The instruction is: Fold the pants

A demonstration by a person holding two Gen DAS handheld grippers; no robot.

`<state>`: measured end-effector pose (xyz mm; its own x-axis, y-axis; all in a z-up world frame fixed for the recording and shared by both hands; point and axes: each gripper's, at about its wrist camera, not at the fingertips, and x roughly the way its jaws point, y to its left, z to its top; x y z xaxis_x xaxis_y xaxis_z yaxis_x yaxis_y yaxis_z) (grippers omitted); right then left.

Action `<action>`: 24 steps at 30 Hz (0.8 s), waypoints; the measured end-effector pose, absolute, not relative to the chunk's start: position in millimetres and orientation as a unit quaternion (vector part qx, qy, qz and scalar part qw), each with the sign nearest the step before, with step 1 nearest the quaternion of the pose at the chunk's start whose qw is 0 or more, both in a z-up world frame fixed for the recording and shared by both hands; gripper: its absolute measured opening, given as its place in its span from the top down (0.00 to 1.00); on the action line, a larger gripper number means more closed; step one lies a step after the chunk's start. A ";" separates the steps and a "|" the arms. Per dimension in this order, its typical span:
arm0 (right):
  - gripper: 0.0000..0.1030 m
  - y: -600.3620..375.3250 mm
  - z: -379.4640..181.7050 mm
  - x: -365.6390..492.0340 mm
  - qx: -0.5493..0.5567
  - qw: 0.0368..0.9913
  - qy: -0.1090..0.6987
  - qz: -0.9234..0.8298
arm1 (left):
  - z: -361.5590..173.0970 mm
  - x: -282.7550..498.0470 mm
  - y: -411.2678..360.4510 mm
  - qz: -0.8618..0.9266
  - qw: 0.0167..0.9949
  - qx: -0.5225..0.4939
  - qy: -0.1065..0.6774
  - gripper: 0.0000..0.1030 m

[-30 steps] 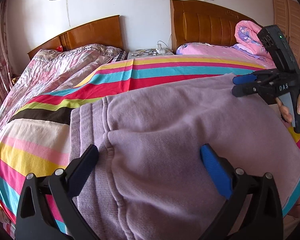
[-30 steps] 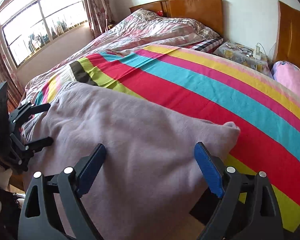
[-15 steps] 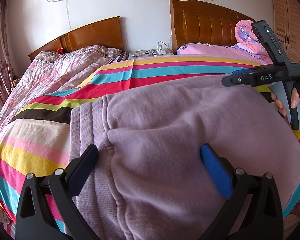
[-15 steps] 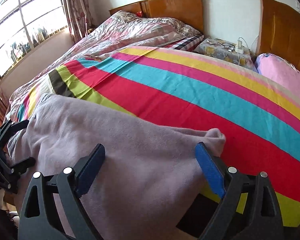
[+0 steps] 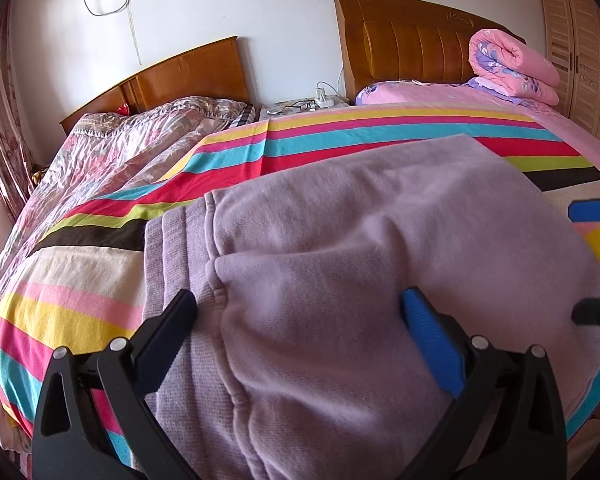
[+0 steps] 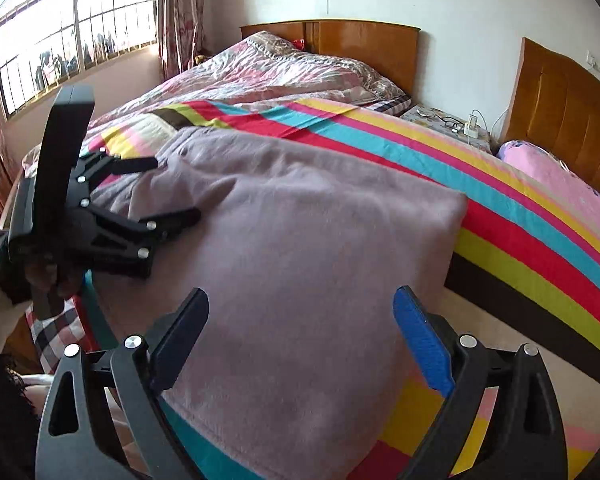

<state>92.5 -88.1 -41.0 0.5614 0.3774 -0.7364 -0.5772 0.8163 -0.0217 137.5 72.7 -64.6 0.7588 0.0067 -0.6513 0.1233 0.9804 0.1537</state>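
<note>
While the lilac pants [image 5: 360, 264] lie folded on the striped bedspread [image 5: 84, 304], the right gripper [image 6: 300, 332] has dropped from above them to their far end, spread wide and empty. The left gripper [image 5: 298, 320] likewise hovers spread at the waistband. Judgement: next fold imminent.

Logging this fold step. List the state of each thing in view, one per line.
Lilac pants: folded, lying flat on the striped sheet.
Left tool: open, over the waistband end, holding nothing.
Right tool: open, over the other end, holding nothing.
Pink quilt: rolled up by the headboard.
</note>
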 end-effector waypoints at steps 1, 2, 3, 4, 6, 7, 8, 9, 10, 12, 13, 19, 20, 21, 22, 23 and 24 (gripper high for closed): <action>0.11 -91.8 -43.7 86.9 -0.124 0.879 0.376 0.266 | -64.3 137.3 74.0 -0.032 0.933 0.092 0.347 0.01; 0.11 -98.3 -45.3 83.7 -0.105 0.883 0.375 0.263 | -64.1 136.5 73.6 -0.030 0.933 0.093 0.347 0.01; 0.11 -104.2 -46.0 81.5 -0.088 0.886 0.380 0.252 | -63.7 135.3 72.6 -0.028 0.932 0.096 0.349 0.01; 0.11 -109.4 -44.5 78.5 -0.074 0.892 0.378 0.235 | -61.8 132.9 71.0 -0.024 0.931 0.098 0.351 0.01; 0.11 -117.6 -40.4 70.5 -0.046 0.902 0.364 0.227 | -57.7 124.0 68.8 -0.023 0.930 0.095 0.354 0.01; 0.10 -118.4 -42.2 68.0 -0.039 0.900 0.366 0.235 | -57.7 119.0 66.3 -0.026 0.930 0.095 0.355 0.01; 0.10 -116.3 -47.5 66.7 -0.045 0.894 0.377 0.238 | -59.2 112.9 64.4 -0.023 0.930 0.099 0.353 0.01; 0.09 -114.8 -54.6 67.0 -0.055 0.892 0.386 0.230 | -62.1 106.9 62.4 -0.019 0.930 0.105 0.350 0.01; 0.07 -116.7 -58.4 68.6 -0.047 0.893 0.385 0.228 | -64.5 100.4 60.7 -0.017 0.932 0.112 0.345 0.01; 0.07 -125.2 -62.8 72.0 -0.006 0.889 0.396 0.230 | -66.5 90.3 60.4 -0.014 0.936 0.115 0.332 0.01; 0.07 -127.2 -63.0 72.2 0.005 0.888 0.400 0.226 | -66.1 87.9 61.7 -0.016 0.936 0.112 0.333 0.01; 0.07 -144.5 -28.4 36.1 0.002 0.915 0.345 0.208 | -38.9 67.7 72.0 -0.011 0.938 0.088 0.335 0.01; 0.07 -149.5 -21.9 27.3 0.008 0.919 0.335 0.207 | -32.4 57.7 72.4 -0.016 0.942 0.084 0.325 0.01; 0.07 -154.2 -16.1 17.1 0.014 0.924 0.322 0.203 | -25.8 47.8 72.3 -0.018 0.946 0.080 0.313 0.01; 0.07 -157.9 -10.5 7.5 0.017 0.929 0.312 0.198 | -19.5 38.0 71.4 -0.016 0.951 0.074 0.301 0.01; 0.07 -161.4 -6.1 -2.5 0.018 0.933 0.302 0.192 | -13.5 28.2 69.8 -0.010 0.955 0.068 0.289 0.01; 0.07 -164.6 -2.1 -12.3 0.017 0.938 0.293 0.185 | -7.8 19.4 67.8 0.000 0.959 0.061 0.276 0.01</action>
<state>-12.3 -164.6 -2.1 0.7592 0.3577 -0.5437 -0.3376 0.9307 0.1408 19.4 67.8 -7.8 0.8474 0.0327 -0.5300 0.0343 0.9927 0.1160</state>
